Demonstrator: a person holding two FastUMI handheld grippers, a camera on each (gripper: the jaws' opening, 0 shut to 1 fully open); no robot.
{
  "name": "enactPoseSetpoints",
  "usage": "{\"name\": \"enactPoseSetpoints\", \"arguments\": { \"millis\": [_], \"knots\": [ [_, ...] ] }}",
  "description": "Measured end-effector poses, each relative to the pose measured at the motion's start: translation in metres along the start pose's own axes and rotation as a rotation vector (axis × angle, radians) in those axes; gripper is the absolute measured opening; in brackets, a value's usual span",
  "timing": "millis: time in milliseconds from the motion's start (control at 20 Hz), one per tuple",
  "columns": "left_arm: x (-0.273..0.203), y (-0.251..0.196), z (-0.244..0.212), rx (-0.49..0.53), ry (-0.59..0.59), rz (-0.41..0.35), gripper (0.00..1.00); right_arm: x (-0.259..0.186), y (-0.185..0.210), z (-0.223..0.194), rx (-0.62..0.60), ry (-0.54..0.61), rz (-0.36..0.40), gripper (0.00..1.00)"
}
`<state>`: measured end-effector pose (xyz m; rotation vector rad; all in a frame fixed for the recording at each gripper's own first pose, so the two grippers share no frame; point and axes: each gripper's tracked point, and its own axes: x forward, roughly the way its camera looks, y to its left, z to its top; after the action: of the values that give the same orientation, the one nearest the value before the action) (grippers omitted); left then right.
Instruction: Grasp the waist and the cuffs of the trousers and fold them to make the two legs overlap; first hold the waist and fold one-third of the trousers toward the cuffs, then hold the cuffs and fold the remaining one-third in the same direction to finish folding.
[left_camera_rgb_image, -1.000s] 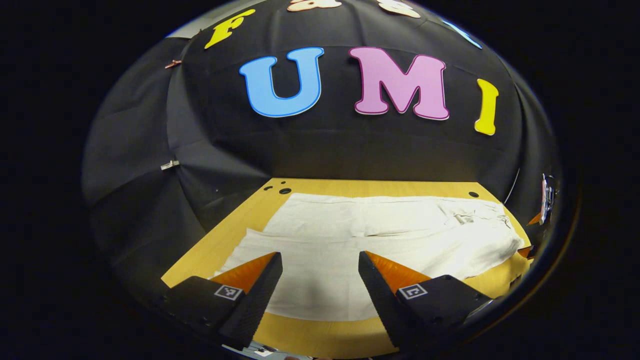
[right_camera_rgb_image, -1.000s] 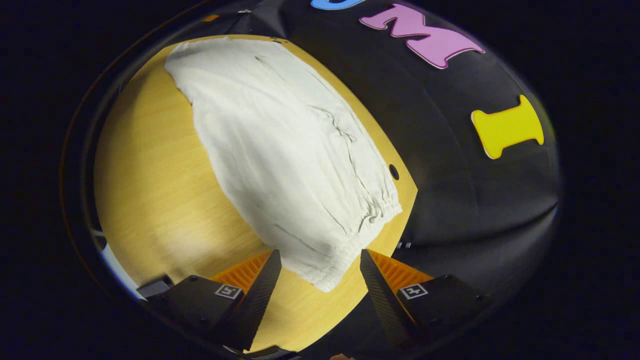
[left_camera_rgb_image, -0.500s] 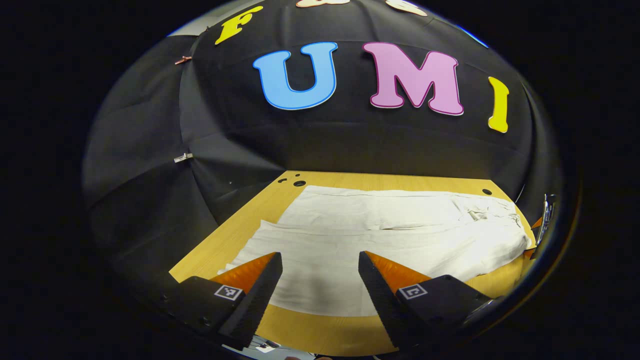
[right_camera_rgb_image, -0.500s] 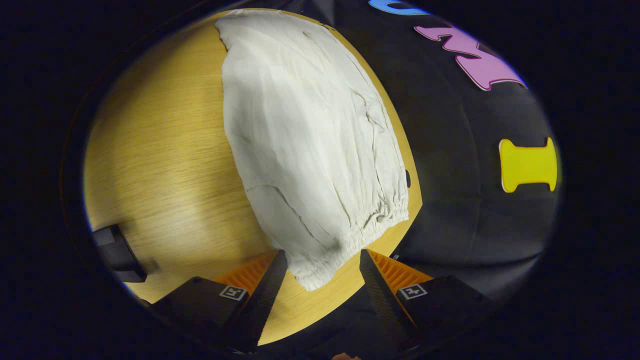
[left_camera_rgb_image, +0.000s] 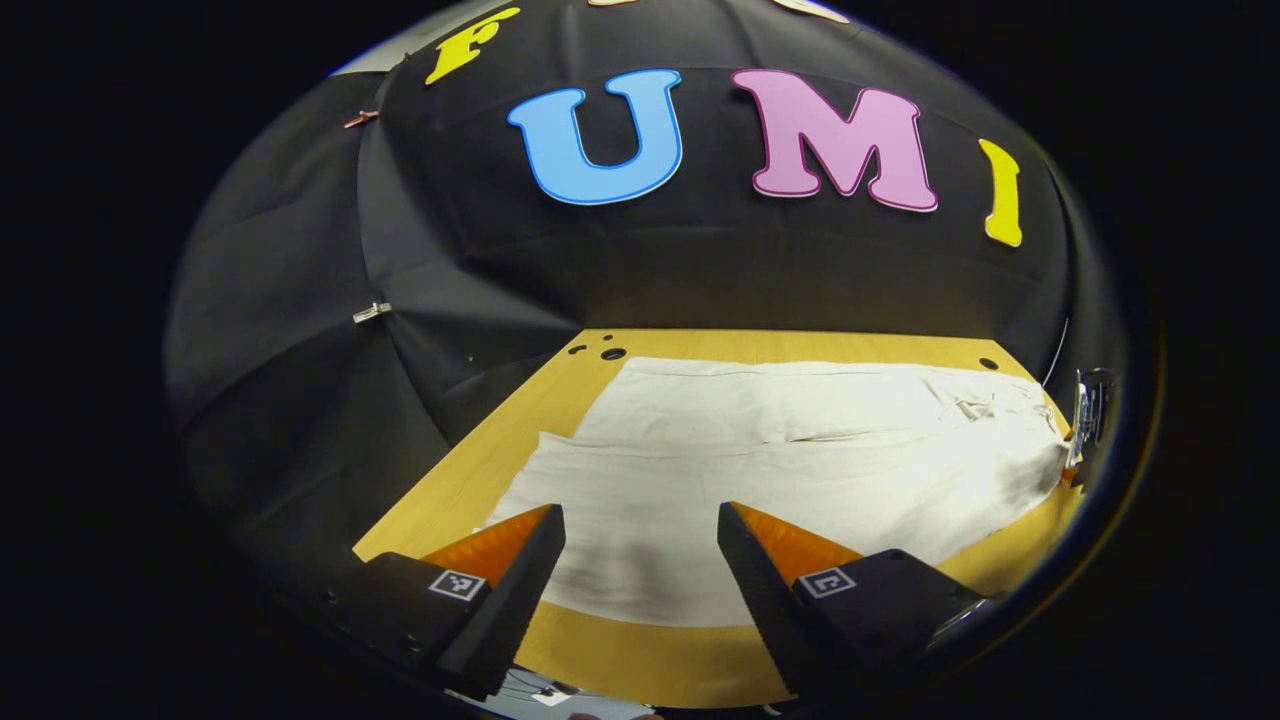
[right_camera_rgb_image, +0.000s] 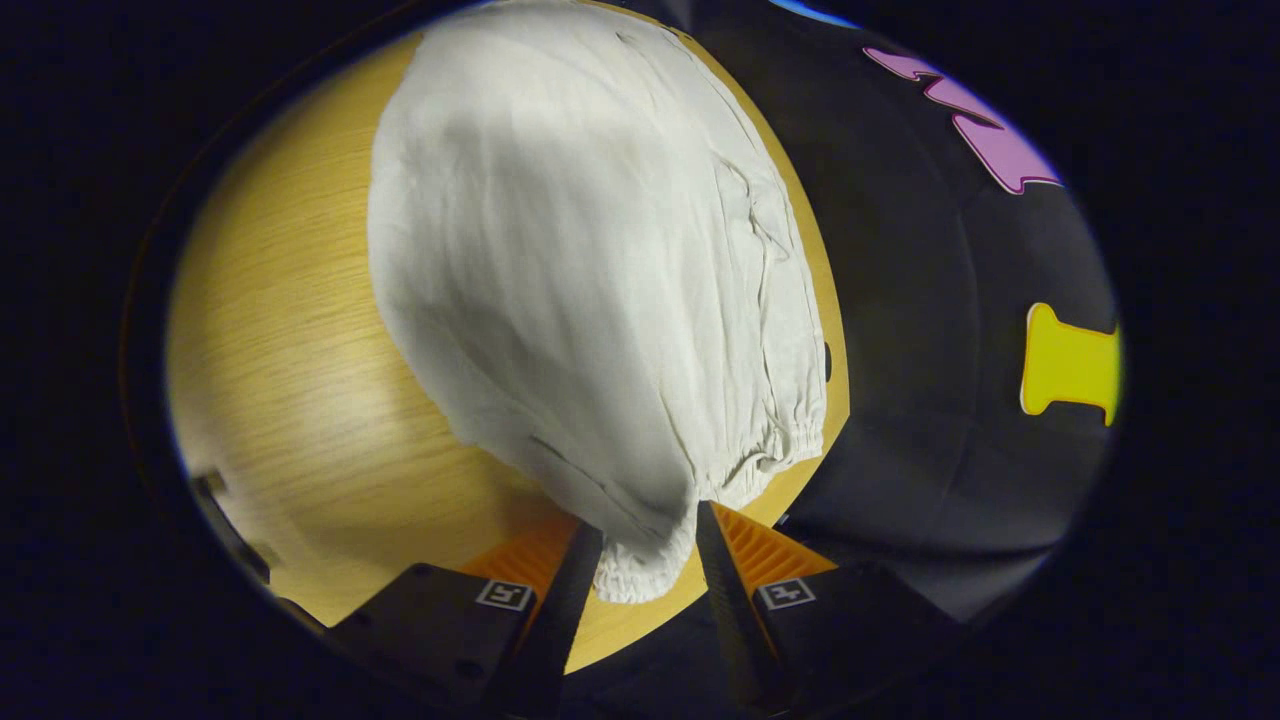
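Since the earlier frames, the right tool (right_camera_rgb_image: 648, 560) had been brought in over the near corner of the waistband and its fingers had been drawn noticeably closer together, while the left tool (left_camera_rgb_image: 640, 560) had been shifted only slightly, with its fingers kept as widely spread as before.

In the right gripper view, the gathered elastic waistband (right_camera_rgb_image: 640, 575) of the off-white, lightly creased cloth trousers (right_camera_rgb_image: 590, 280) was seen bunched between the two fingers of the right tool, which were narrowed around it. Whether both fingers were pressed firmly on the cloth could not be told; the fabric was at least touched on both sides.

In the left gripper view, the left tool was held wide open above the near leg of the trousers (left_camera_rgb_image: 780, 470), close to the cuff end, and nothing was gripped by it. Contact with the cloth could not be judged.

The trousers were laid flat on the light wooden counter (left_camera_rgb_image: 640, 660), with the long axis run along the counter's length. In the left gripper view the cuffs (left_camera_rgb_image: 530, 480) were pointed to the left side and the waist to the far right, where part of the right tool was glimpsed at the edge. The two legs were laid side by side, one nearer the black cloth wall (left_camera_rgb_image: 700, 280), the other nearer the front edge of the counter.
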<state>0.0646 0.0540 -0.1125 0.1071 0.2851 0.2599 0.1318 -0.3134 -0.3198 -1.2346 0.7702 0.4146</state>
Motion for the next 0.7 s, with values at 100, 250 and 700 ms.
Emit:
{"name": "enactPoseSetpoints", "arguments": {
  "millis": [100, 250, 700],
  "knots": [
    [0.006, 0.015, -0.008, 0.074, 0.009, 0.003, 0.98, 0.004, 0.003, 0.000, -0.012, 0.028, 0.012, 0.38],
    [0.014, 0.037, -0.028, 0.224, 0.042, -0.007, 0.98, 0.007, 0.003, 0.002, -0.060, 0.063, 0.009, 0.10],
    [0.033, 0.113, -0.112, 0.821, 0.231, -0.089, 0.97, 0.006, 0.004, 0.006, -0.087, 0.072, 0.095, 0.05]
  ]
}}
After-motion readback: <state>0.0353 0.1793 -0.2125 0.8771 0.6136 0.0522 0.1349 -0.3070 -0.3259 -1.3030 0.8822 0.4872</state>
